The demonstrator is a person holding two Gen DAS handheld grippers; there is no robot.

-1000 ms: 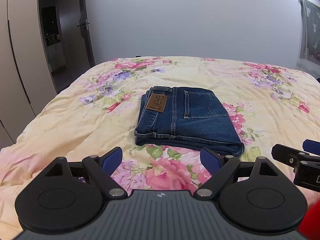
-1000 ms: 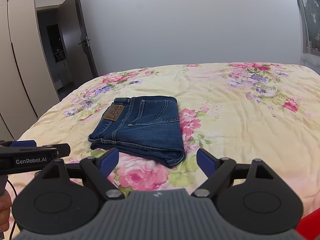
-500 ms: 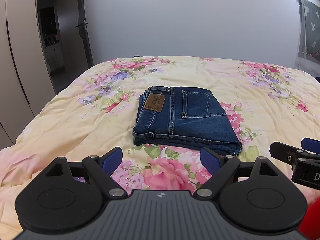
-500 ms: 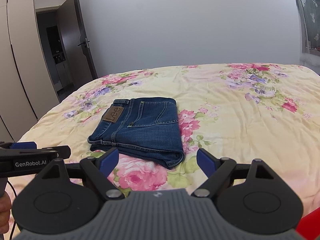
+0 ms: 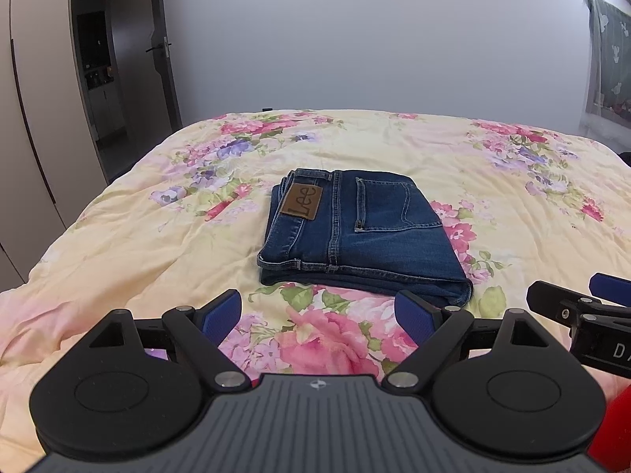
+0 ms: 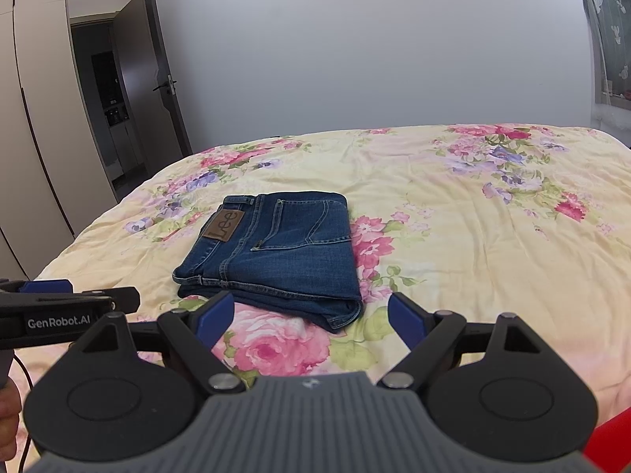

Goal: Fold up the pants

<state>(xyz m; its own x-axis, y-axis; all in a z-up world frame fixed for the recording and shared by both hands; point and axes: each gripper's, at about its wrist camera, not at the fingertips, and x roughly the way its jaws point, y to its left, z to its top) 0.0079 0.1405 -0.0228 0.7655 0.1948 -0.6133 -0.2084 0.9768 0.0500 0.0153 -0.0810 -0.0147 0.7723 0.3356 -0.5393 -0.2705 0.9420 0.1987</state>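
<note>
Both tongs stand spread and hold nothing. The left gripper [image 5: 317, 315] shows its blue-padded fingertips [image 5: 221, 311] wide apart above the bedding; the right gripper [image 6: 311, 317] shows the same gap, with nothing between the pads.

Just ahead of both tools, and not in contact with either, lies the pair of dark blue denim pants with a brown leather waistband patch [image 5: 355, 232]. From the left tool the pants sit straight ahead and slightly right; from the right tool they sit ahead and to the left [image 6: 276, 252]. The garment forms a compact rectangular stack, back pocket and patch facing up, layered edges toward the tongs.

The pants rest on the pale yellow floral bed cover [image 5: 138, 244], which extends well beyond them on every side.

Task status, by judgement: folding appears complete. The stack looks square and no loose leg protrudes. At most a minor edge correction at the near right corner could remain.

Pose: both tools are held low and level at the near edge of the bed, side by side, pointing forward toward the pants. Each tool's tip is visible at the margin of the other's view.
</note>
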